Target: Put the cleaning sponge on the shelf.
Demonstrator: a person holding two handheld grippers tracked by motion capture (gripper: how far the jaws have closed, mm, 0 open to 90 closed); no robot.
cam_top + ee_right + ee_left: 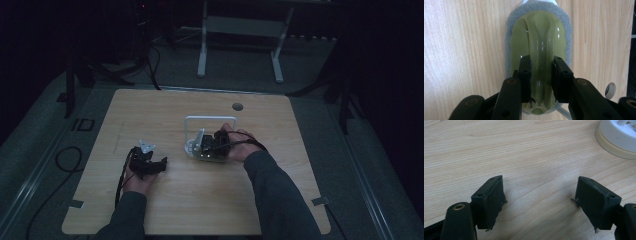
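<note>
My right gripper is shut on the raised middle ridge of a translucent yellow-green scrubber with a grey scouring pad around its rim. The scrubber lies flat against the wooden table. In the high view the right gripper sits at the table's middle, just in front of a white wire stand. My left gripper rests to the left of it, held low over the table. Its jaws stand wide open with only bare wood between them.
A white round base with a cream rim lies ahead and to the right of the left gripper. A cable hole is in the table behind the stand. The room around is dark, with a desk frame beyond.
</note>
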